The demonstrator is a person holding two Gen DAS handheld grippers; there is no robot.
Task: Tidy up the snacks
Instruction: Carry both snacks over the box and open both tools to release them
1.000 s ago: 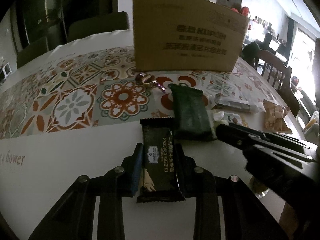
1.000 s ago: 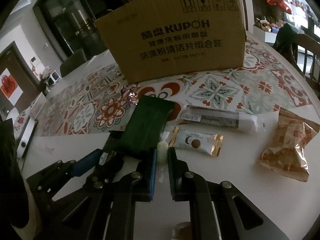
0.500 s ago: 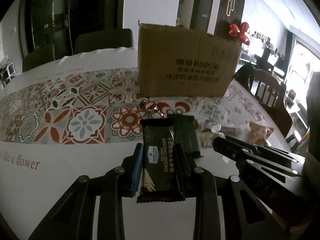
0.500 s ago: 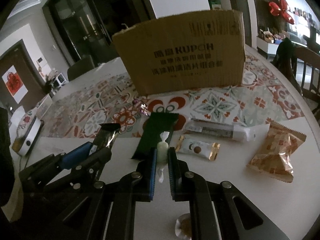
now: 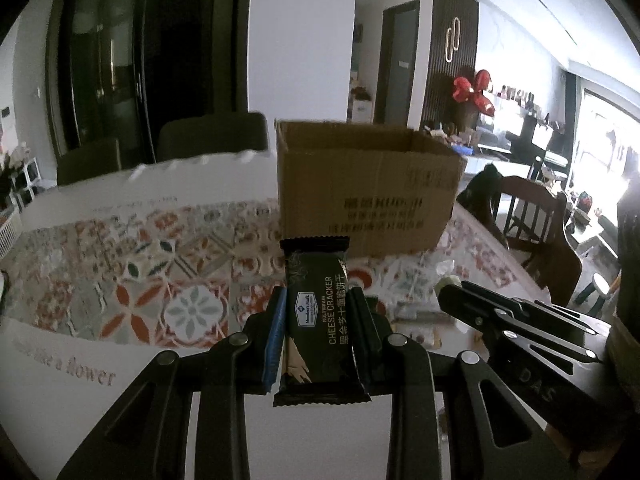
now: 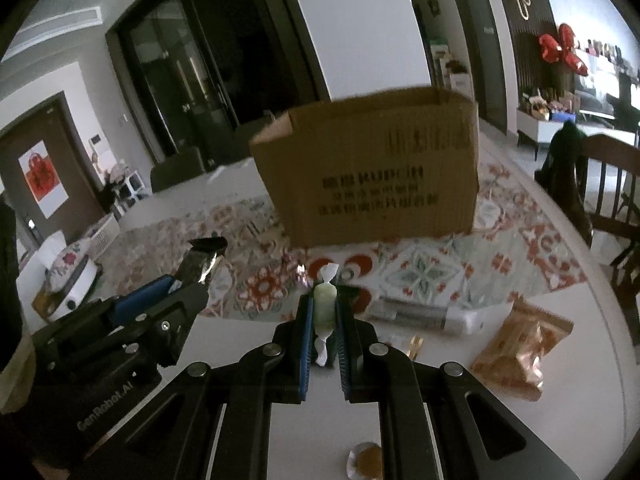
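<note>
Cardboard box (image 5: 370,196) now sits lower in both frames, its open top showing: both grippers have risen off the table. Left gripper (image 5: 318,340) clamps the cracker packet (image 5: 320,320), frame centre; right gripper (image 6: 324,320) pinches a green candy (image 6: 325,306). Both seem bound for the box.

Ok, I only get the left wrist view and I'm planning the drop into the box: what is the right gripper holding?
Observer: The right gripper is shut on a pale green twist-wrapped candy.
Operator: Any snacks on the table on that side?
Observer: An orange snack bag lies flat on the table, right of that gripper.
Operator: Anything nearer?
Observer: A small round wrapped sweet lies on the table below the gripper's fingers.
</note>
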